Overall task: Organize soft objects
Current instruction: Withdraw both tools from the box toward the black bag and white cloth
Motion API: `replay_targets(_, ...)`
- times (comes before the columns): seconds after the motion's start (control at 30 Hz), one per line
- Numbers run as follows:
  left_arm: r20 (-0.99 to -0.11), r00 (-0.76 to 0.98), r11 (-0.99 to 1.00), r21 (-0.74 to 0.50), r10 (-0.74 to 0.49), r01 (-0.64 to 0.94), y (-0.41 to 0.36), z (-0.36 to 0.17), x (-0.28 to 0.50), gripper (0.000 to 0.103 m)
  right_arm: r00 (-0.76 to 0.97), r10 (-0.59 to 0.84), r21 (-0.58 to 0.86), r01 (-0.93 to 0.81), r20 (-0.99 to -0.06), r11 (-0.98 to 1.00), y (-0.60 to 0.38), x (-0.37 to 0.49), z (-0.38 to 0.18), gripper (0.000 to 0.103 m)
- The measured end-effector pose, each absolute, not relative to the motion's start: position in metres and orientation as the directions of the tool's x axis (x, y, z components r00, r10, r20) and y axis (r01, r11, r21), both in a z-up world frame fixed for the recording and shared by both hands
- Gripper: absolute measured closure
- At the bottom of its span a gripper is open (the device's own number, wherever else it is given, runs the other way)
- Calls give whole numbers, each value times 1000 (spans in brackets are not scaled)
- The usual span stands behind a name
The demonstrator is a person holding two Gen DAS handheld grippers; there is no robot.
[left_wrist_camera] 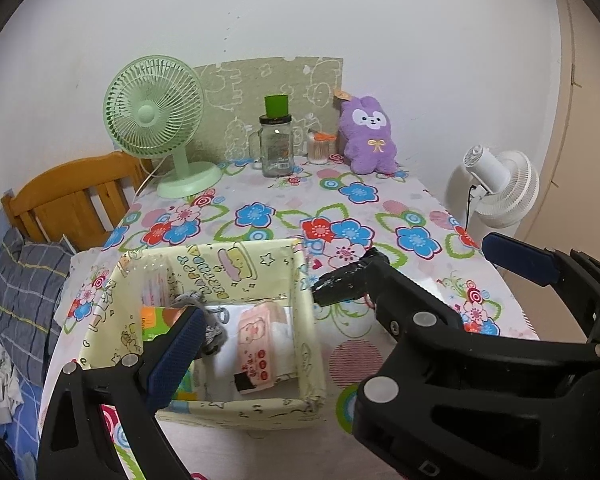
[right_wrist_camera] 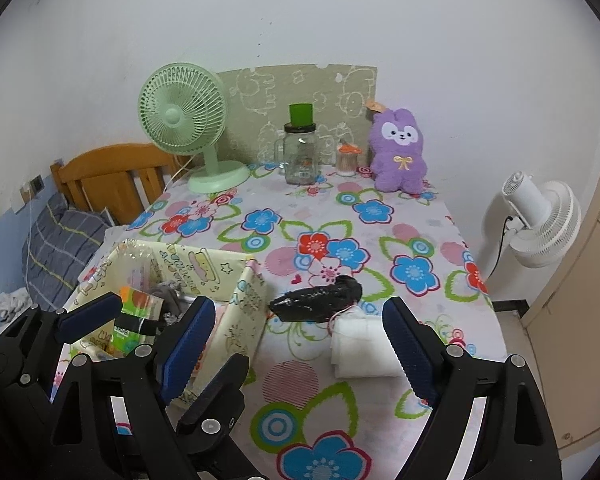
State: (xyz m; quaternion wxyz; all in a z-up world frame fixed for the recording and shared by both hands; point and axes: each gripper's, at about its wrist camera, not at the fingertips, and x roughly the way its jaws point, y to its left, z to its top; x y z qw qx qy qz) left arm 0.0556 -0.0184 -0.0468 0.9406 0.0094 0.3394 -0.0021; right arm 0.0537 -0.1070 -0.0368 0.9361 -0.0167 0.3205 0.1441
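A yellow patterned fabric box (left_wrist_camera: 304, 320) (right_wrist_camera: 244, 312) stands on the flowered table. Inside lie a pink tissue pack (left_wrist_camera: 260, 344), a grey soft item (left_wrist_camera: 210, 320) and a green-orange packet (right_wrist_camera: 134, 312). A black soft object (right_wrist_camera: 320, 300) (left_wrist_camera: 340, 280) lies right of the box, with a white folded cloth (right_wrist_camera: 364, 348) in front of it. A purple plush (left_wrist_camera: 370, 136) (right_wrist_camera: 398, 152) sits at the back. My left gripper (left_wrist_camera: 336, 304) is open, one finger over the box. My right gripper (right_wrist_camera: 296, 344) is open, low over the table, the white cloth between its fingers.
A green fan (left_wrist_camera: 156, 120), a glass jar with a green lid (left_wrist_camera: 276, 148) and a small container (left_wrist_camera: 320, 146) stand at the back. A white fan (right_wrist_camera: 540, 216) stands beside the table on the right. A bed with a wooden headboard (left_wrist_camera: 72, 196) lies left.
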Motion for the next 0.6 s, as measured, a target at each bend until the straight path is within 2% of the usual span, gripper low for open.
replay_targets(0.6, -635, 773, 999, 25, -12, 37, -61, -54, 71, 5, 769, 231, 75, -234, -596, 969, -154, 62, -42, 10)
